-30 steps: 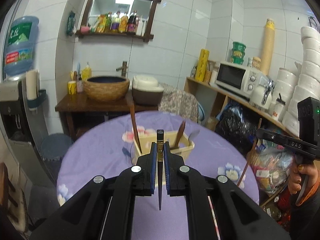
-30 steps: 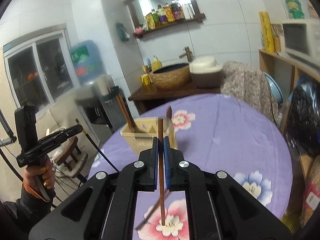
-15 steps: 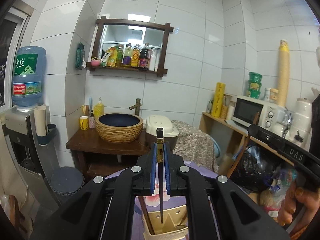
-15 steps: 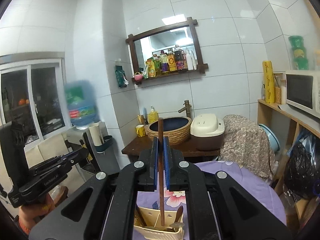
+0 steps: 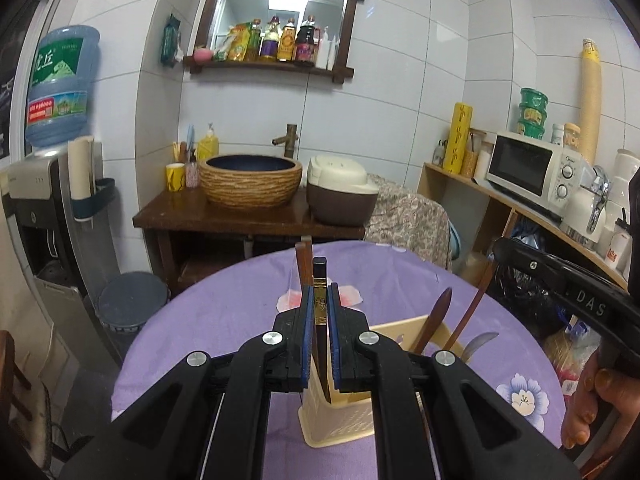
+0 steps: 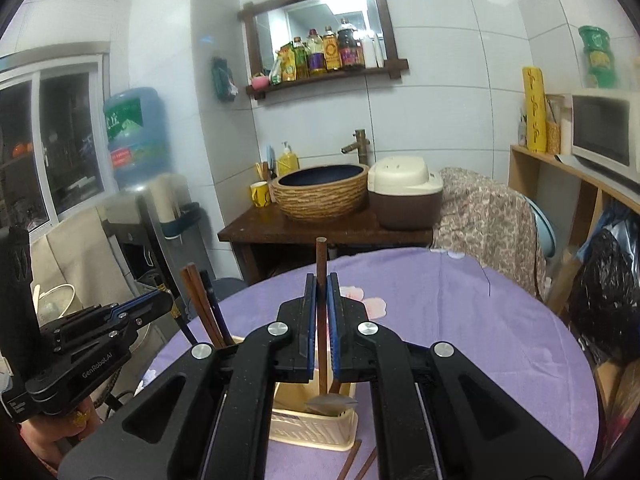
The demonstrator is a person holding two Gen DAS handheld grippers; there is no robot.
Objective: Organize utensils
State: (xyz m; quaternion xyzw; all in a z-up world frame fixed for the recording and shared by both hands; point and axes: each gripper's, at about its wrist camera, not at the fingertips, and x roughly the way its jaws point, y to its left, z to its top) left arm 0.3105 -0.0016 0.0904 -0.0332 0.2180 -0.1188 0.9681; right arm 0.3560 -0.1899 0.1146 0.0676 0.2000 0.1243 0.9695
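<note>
The left gripper [image 5: 320, 336] is clamped on a dark chopstick [image 5: 319, 280] with a gold band, held upright between its blue pads [image 5: 306, 336]; the stick's top rises above the fingertips and its lower end reaches down into the cream utensil holder [image 5: 340, 424] that stands directly below and just ahead of the jaws on the purple flowered tablecloth [image 5: 224, 312]. A brown chopstick [image 5: 303, 268] stands just behind and left of the held one. To the right of this gripper, inside the same holder, a wooden spoon handle [image 5: 434, 320] leans outward, and beyond it the right gripper [image 5: 568, 288] comes in from the right edge, held by a hand [image 5: 592, 400]. Seen from its own camera, the right gripper [image 6: 320, 332] is pinched tight on a brown wooden chopstick [image 6: 321, 264], also upright, its lower end dipping into the utensil holder [image 6: 312, 424] right beneath the jaws, close to a metal spoon bowl [image 6: 330, 401] lying inside. To the left of this gripper, several chopsticks [image 6: 202, 308] lean in the holder's far-left compartment, and the left gripper [image 6: 132, 312] points toward them from the left. Two more loose chopsticks [image 6: 358, 460] lie on the cloth just below and right of the holder.
</note>
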